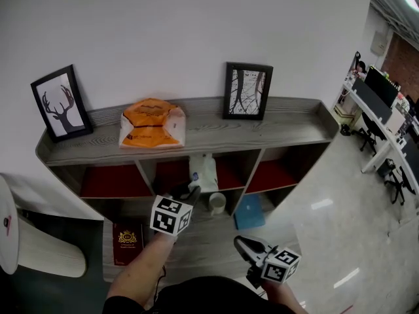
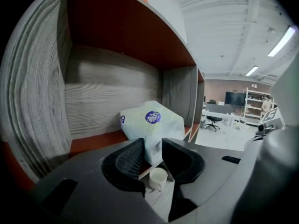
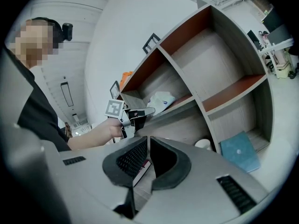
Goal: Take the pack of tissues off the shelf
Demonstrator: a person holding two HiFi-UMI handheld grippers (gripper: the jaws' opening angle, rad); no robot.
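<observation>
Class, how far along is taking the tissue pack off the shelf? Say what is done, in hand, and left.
Done: the left gripper is at the middle compartment, jaws pinching a corner of the pack. In hand: that grip; the pack rests on the shelf. Left: pulling it out and clear. The right gripper is shut, empty, held low.

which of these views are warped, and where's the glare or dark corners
Left gripper view: heavy fisheye bows the shelf, corners black, ceiling strip light blown out, pack of tissues sharp. Right gripper view: same bowing and black corners. Head view: milder bend, light reflections on the floor.
</observation>
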